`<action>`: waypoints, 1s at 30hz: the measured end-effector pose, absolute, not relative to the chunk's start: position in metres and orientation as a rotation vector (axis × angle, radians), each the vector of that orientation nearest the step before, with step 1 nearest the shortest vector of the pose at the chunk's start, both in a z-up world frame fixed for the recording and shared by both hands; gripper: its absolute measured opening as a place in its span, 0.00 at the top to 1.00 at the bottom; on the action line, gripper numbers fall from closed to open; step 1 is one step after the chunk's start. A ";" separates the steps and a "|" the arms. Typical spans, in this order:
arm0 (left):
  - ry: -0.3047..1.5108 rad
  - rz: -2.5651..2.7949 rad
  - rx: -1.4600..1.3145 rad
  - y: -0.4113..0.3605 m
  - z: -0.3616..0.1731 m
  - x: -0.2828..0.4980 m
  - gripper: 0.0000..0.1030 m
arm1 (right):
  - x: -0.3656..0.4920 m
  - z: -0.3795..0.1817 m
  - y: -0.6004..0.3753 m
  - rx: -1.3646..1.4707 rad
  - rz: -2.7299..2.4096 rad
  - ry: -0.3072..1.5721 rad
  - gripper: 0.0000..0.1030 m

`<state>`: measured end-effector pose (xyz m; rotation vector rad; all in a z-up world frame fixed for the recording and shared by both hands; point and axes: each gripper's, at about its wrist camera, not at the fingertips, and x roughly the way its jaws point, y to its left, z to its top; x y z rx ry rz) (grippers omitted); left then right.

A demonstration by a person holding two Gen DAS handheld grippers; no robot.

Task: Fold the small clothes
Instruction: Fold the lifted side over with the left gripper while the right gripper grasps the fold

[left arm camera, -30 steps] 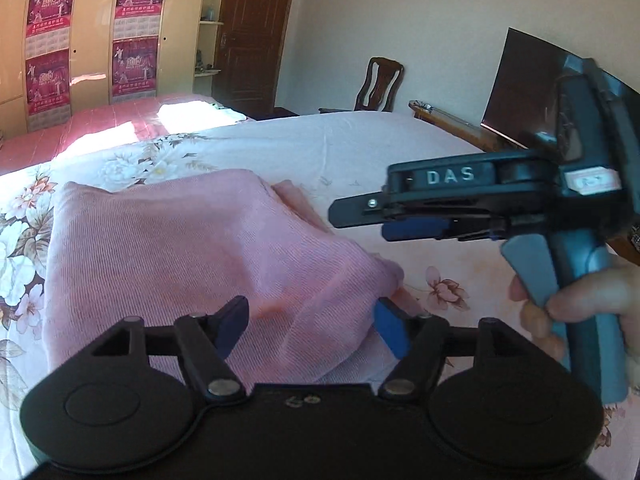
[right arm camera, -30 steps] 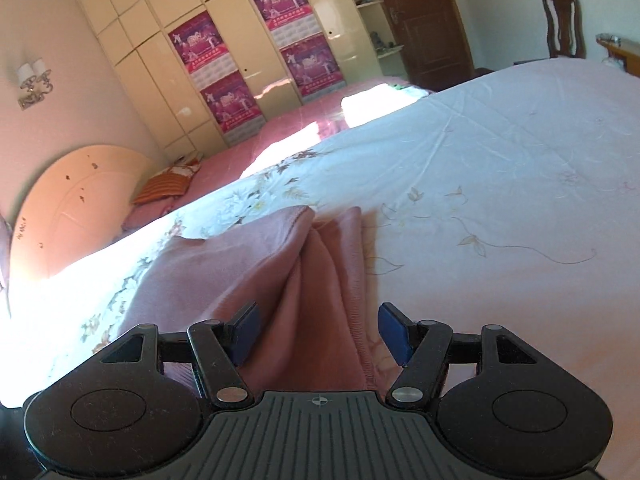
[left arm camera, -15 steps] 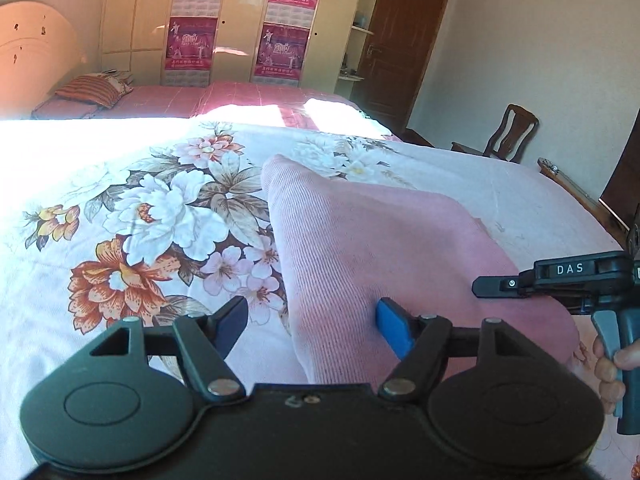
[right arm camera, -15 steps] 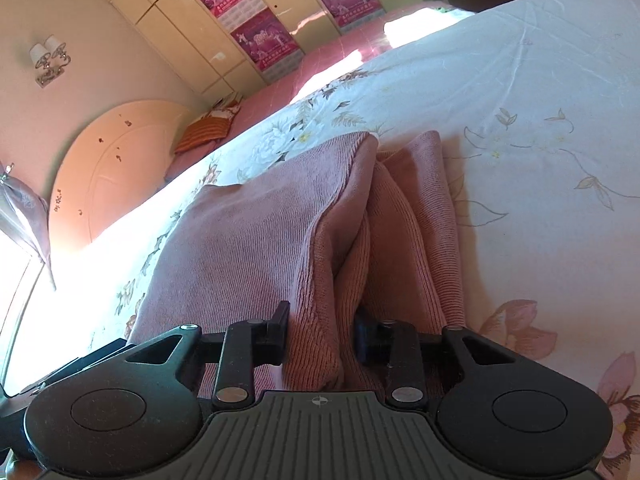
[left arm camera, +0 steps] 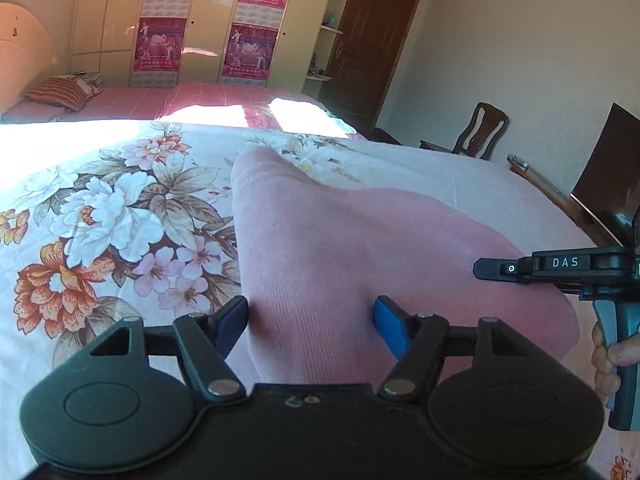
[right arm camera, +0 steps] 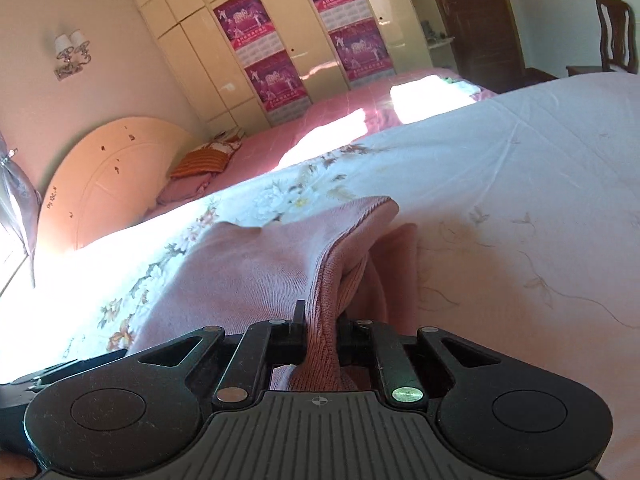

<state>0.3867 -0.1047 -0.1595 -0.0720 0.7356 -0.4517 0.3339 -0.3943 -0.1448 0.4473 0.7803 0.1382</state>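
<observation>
Right tool (right arm camera: 320, 322) now pinches the pink garment (right arm camera: 256, 264), seemingly lifted; left tool (left arm camera: 310, 322) stays wide.

Pink ribbed garment (left arm camera: 360, 248) lies folded, one edge lifted.

- A big bed with a white flower sheet (left arm camera: 104, 216) fills the room's middle.
- Behind the bed lies a second bed with a pink cover (left arm camera: 168, 100).
- A striped pillow (left arm camera: 60, 90) sits on the pink cover, at the end by the round headboard (right arm camera: 108, 172).
- Behind the pink cover stands a tall cream wardrobe (left arm camera: 200, 20) with purple posters (left arm camera: 162, 44) stuck on its doors.
- Beside the wardrobe is a dark brown door (left arm camera: 372, 48).
- A wooden chair (left arm camera: 480, 132) stands at the far side of the big bed, by the white wall.
- Near the chair, a dark flat screen (left arm camera: 608, 168) leans up.
- A wall lamp (right arm camera: 72, 54) hangs above the headboard.
</observation>
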 end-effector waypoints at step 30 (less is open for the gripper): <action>0.685 -0.437 -0.139 -0.111 -0.133 0.395 0.48 | 0.311 -0.116 -0.401 0.366 0.084 0.737 0.67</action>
